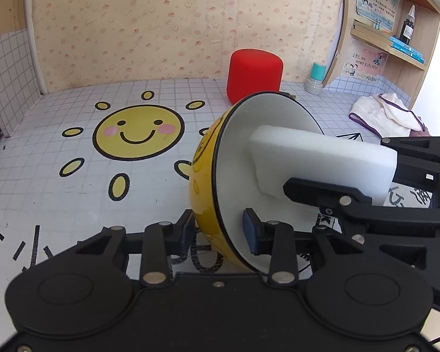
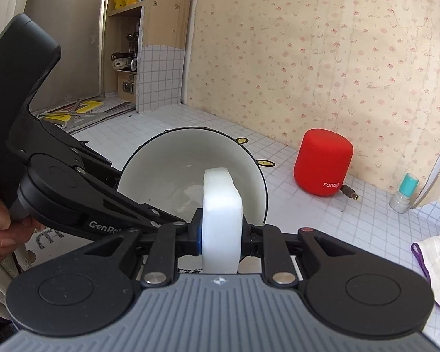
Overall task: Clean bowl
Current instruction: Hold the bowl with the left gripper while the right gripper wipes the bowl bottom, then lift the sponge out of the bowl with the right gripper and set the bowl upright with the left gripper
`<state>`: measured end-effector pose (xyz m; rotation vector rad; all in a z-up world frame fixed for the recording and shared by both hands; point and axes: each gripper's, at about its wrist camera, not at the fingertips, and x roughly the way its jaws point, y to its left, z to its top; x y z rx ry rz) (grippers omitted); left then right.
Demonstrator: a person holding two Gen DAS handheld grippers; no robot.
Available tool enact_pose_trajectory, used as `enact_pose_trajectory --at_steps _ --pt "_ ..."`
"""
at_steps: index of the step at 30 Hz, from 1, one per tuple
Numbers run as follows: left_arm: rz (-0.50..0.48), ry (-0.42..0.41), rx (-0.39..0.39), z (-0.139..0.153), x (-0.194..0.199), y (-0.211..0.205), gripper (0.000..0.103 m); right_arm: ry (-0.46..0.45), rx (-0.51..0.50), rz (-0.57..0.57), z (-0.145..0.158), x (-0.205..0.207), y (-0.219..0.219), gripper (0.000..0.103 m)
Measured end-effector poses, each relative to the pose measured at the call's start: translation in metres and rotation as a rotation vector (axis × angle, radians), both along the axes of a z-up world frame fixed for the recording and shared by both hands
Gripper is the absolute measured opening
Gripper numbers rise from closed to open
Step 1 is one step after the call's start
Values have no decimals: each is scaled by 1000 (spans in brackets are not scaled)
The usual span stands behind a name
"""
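A yellow bowl with a white inside and black rim is tipped on its side above the table. My left gripper is shut on its rim, one finger outside and one inside. My right gripper is shut on a white sponge block, whose far end is inside the bowl against the white wall. In the left wrist view the sponge and the right gripper reach in from the right.
A red cylindrical speaker stands behind the bowl near the wall. A small teal-capped bottle stands by the shelf unit. A white cloth with purple trim lies at the right. A sun picture covers the tablecloth at the left.
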<state>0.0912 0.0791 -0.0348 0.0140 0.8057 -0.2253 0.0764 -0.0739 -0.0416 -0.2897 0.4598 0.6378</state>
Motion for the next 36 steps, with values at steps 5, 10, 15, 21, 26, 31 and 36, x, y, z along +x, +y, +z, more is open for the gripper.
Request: enact_pose_trajectory --at_steps 5,10,15,21,26,31,36 --pt "31 5 -9 1 2 1 38 -53 33 -25 13 -7 -12 22" --pt "62 14 -22 1 4 3 38 -65 52 -17 19 -13 -16 22" --pt "69 13 -12 1 6 1 38 -71 57 -24 20 -14 -20 22" --pt "96 14 -29 4 10 4 38 -57 59 -9 17 -11 -17 22" --pt "123 3 -28 5 11 9 38 -34 67 10 13 -4 -11 22" --pt "133 -12 -17 5 12 8 39 -25 72 21 11 0 -7 22" --pt "153 -35 -7 8 14 10 44 -25 77 33 13 4 -2 22"
